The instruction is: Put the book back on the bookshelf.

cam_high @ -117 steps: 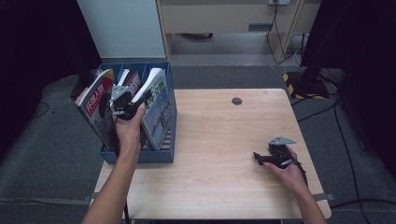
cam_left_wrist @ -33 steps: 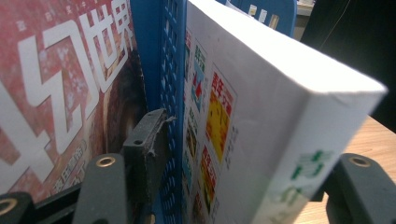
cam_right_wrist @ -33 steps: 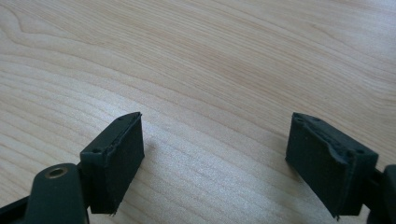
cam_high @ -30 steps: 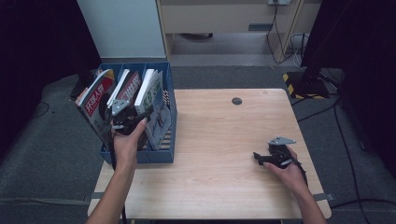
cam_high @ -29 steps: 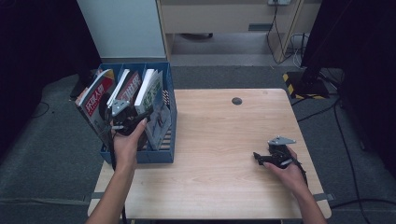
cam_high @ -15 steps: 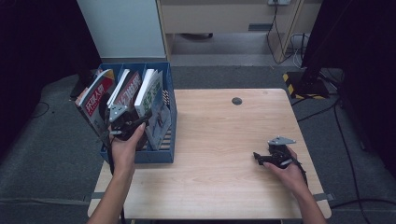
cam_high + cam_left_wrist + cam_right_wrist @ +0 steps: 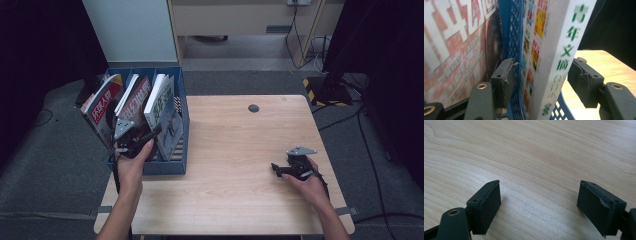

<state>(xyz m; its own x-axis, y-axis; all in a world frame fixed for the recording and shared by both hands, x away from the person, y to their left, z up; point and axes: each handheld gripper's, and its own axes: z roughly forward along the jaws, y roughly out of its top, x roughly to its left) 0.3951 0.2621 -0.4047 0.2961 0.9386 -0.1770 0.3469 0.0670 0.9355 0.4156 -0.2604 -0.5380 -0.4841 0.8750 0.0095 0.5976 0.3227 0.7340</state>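
Observation:
A blue file holder (image 7: 172,167) stands on the left edge of the wooden table (image 7: 235,150). It holds a red magazine (image 7: 102,112), a second magazine (image 7: 136,100) and a thick white book (image 7: 159,97) with green characters on its spine (image 7: 564,50). My left gripper (image 7: 152,134) reaches into the holder and is shut on the white book (image 7: 544,62). One pad (image 7: 584,80) lies on the spine edge. The other pad (image 7: 504,77) sits by the blue mesh divider (image 7: 515,37). My right gripper (image 7: 276,169) rests on the table at the right, open (image 7: 539,202), with bare wood between its pads.
A small black round cap (image 7: 253,108) sits in the tabletop near the far edge. A white cabinet (image 7: 130,30) stands behind the holder. Cables and a black stand (image 7: 332,85) are on the floor at the far right.
My left gripper has come down and nearer to the person along the white book; a few seconds ago it was up by the book tops. The right hand has not moved.

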